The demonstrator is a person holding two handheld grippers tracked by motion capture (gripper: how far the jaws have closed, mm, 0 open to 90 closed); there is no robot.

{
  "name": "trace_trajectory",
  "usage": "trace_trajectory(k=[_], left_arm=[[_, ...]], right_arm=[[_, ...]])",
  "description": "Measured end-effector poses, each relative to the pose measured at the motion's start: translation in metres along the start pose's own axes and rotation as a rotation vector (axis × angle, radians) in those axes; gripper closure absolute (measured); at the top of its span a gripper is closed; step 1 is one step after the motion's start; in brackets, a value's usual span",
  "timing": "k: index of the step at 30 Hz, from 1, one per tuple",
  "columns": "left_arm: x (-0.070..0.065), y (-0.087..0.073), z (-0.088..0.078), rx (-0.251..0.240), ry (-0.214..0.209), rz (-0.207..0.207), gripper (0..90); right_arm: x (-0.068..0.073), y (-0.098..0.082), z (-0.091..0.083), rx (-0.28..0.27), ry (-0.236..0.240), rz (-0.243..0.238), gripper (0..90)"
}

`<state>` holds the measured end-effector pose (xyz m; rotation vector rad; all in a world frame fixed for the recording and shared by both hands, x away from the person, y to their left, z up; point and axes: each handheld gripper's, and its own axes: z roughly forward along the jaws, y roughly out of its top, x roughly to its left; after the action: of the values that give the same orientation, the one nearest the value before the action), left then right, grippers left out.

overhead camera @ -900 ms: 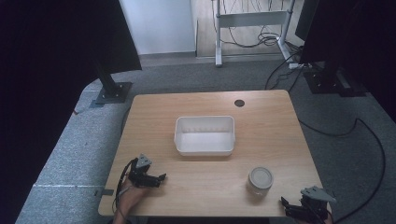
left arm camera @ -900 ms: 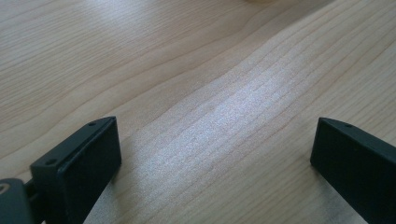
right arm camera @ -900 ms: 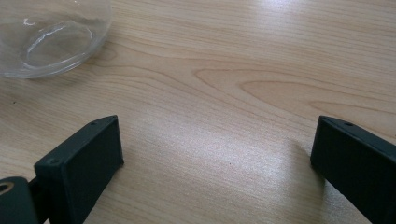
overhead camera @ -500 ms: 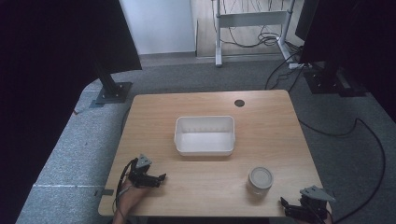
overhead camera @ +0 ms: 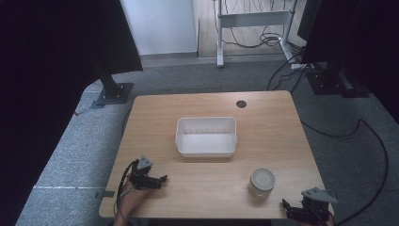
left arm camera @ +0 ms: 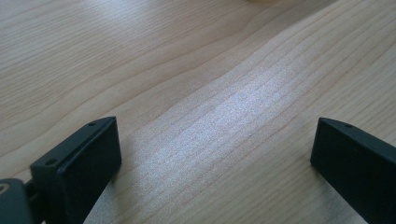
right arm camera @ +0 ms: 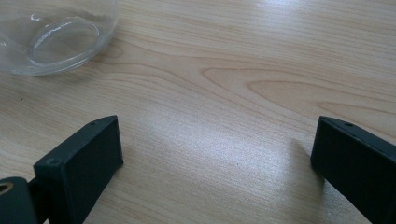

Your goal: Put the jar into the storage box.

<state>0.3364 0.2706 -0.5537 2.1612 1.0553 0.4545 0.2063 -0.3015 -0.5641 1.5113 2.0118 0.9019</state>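
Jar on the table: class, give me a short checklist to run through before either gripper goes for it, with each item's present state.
1. Jar upright on the table: ok.
2. Jar lid on: ok, judged from the high view.
3. Right gripper open and holding nothing: ok.
4. Left gripper open and holding nothing: ok.
5. Nothing between right gripper and jar: ok.
6. Tub holding nothing: ok.
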Motion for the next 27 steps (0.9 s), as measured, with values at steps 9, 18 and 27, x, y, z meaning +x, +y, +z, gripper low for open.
trace_trajectory(k=[9,18,27], left_arm=[[0.0,0.0,0.0,0.0,0.001,0.0,1.5],[0.0,0.0,0.0,0.001,0.004,-0.001,1.5],[0.0,0.0,0.0,0.001,0.007,-0.004,1.5]], right_arm=[[0.002,0.002,-0.001,-0.001,0.013,0.004,1.5],[0.007,0.007,-0.005,-0.022,0.032,-0.007,0.4],[0.01,0.012,-0.008,-0.042,0.052,-0.003,0.0]])
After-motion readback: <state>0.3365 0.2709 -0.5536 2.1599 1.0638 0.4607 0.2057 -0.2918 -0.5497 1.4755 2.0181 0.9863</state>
